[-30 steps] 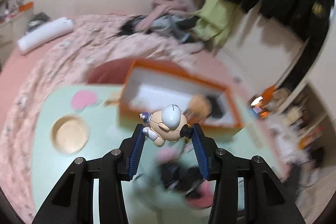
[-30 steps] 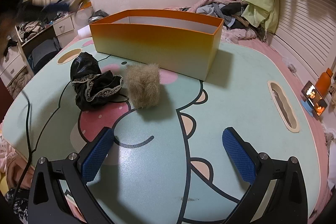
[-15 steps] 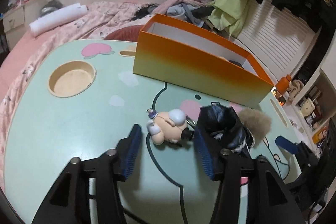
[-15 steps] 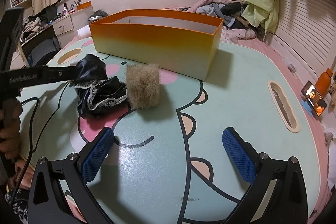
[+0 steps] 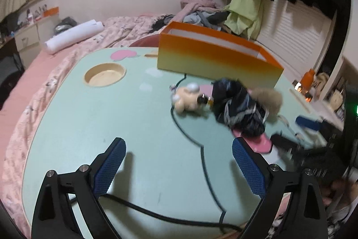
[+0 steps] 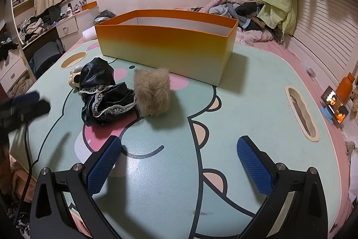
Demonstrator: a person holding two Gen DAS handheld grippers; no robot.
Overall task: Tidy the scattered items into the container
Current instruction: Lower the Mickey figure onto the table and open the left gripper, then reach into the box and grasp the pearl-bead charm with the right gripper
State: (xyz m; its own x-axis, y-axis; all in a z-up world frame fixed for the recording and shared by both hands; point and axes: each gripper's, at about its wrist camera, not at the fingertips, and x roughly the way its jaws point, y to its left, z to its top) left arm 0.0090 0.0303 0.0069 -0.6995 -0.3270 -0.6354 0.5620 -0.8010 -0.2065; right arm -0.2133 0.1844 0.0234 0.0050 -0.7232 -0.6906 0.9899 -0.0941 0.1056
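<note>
The orange box [image 6: 165, 46] is sitting at the far side, waiting for things. Near it are lying the black lacy cloth [image 6: 105, 95], furry puff [image 6: 153, 91] and little doll [image 5: 186, 100], all outside. The left claw [image 5: 177, 162] has just been spreading, holding nothing. The right claw [image 6: 179, 162] is spread too, ready to grab.

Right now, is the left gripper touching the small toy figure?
Apart. The left wrist view shows the left gripper wide open, with bare table between its fingertips and the toy figure lying farther ahead.

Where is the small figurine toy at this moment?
In the left wrist view the figurine lies on the table, right of centre, against the black cloth, before the orange box.
</note>
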